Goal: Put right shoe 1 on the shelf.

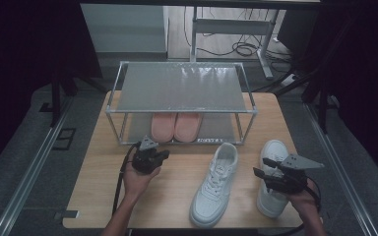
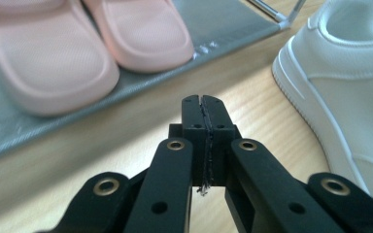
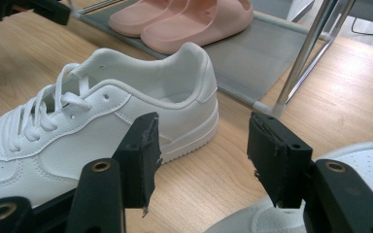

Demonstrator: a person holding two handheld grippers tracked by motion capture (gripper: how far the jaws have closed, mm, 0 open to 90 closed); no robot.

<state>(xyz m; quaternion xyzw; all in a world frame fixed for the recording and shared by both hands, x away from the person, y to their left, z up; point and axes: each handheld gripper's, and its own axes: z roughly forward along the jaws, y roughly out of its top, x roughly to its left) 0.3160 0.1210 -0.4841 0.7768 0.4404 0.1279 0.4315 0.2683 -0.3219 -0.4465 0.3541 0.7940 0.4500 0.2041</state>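
High view places the left gripper (image 1: 163, 155) before 2 pink slippers (image 1: 175, 126), the right gripper (image 1: 260, 166) over 2 white sneakers (image 1: 215, 184). Left gripper view reveals jaws pressed together on nothing; right gripper view reveals jaws wide, empty

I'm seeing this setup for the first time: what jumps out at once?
Two white sneakers lie on the wooden table, one near the middle and one at the right edge, under the open right gripper. Behind them stands a metal rack with pink slippers on its lower shelf. The left gripper, shut and empty, points toward the slippers.
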